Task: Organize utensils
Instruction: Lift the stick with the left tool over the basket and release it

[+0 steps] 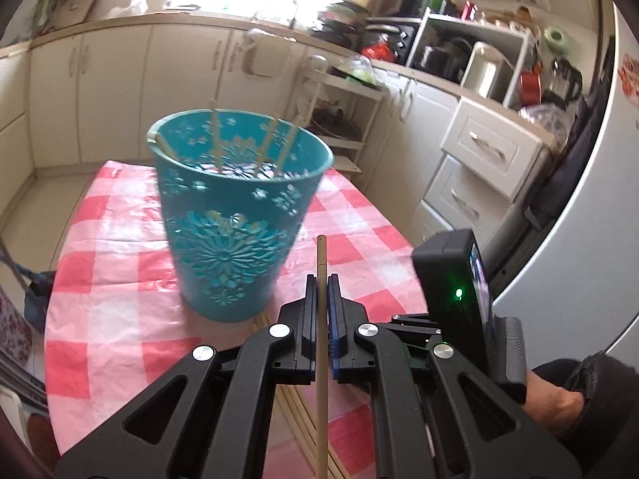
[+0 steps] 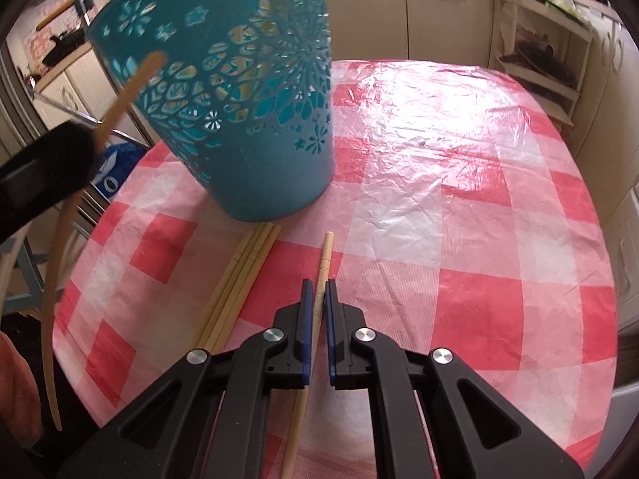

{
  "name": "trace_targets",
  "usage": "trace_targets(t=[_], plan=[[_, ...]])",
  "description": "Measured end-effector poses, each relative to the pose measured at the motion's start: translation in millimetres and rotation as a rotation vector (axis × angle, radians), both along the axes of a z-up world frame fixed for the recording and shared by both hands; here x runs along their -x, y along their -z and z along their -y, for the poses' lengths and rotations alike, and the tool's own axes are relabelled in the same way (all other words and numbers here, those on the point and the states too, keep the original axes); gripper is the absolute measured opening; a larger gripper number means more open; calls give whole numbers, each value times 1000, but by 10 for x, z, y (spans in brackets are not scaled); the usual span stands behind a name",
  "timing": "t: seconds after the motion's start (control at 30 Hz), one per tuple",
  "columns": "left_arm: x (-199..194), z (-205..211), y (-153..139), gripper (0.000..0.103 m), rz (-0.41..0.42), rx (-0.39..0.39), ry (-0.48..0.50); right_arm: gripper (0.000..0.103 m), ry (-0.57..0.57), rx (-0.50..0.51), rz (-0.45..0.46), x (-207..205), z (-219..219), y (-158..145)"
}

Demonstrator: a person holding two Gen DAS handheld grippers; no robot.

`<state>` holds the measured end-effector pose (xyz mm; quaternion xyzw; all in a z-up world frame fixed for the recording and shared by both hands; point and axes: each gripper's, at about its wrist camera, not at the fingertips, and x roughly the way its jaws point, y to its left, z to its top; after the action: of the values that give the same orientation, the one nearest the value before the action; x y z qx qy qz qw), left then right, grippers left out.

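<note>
**A:** What is the table like?

**B:** A round table under a crinkled, glossy plastic cloth of red-pink and white checks. The teal bin, a tapered plastic one with flower cut-outs, stands on it, and I'll place everything from that bin.

**A:** And the room behind it?

**B:** A kitchen. Beyond the bin runs a row of cream cabinets below a bright window. To the bin's right in the left wrist view stands a white open shelf rack, then a crowded counter with a white drawer unit under it. A big pale appliance fills the far right edge.

**A:** Where are the utensils?

**B:** Several chopsticks already lean inside the bin, tips above its rim. Three loose chopsticks lie side by side on the cloth, their ends just before the bin's base.

**A:** The grippers?

**B:** The left gripper is clamped on a single chopstick, its end pointing towards the bin's lower wall and clear of the cloth. The right gripper, low over the cloth to the right of the bundle, has its jaws closed on another chopstick, whose end points at the bin's base. Whether that stick rests on the cloth I cannot tell.

**A:** Anything of the person?

**B:** A hand in a dark sleeve behind the right gripper's body.
</note>
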<state>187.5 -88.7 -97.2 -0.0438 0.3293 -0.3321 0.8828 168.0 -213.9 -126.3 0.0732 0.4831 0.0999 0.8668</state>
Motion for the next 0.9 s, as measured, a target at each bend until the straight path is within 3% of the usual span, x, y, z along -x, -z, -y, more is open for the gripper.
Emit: trace_targets(t=[0.3,0.4,0.6,0.77,0.9], plan=[[-37,-626,-490,5,47,192,-166,7,41,-116,27,56,200,-154],[-172,-715,-656,5,77,220,-216,7,36,-132,39,61,225,-200],[-487,-674,-1010,5,123,320,-258,7,44,-168,58,76,256,-243],[-834,-479,-1233,5,206,342,-317,7,56,-198,73,70,307,-276],[-1116,-322,-1247,5,284,327,-410,7,53,-193,76,55,301,-266]])
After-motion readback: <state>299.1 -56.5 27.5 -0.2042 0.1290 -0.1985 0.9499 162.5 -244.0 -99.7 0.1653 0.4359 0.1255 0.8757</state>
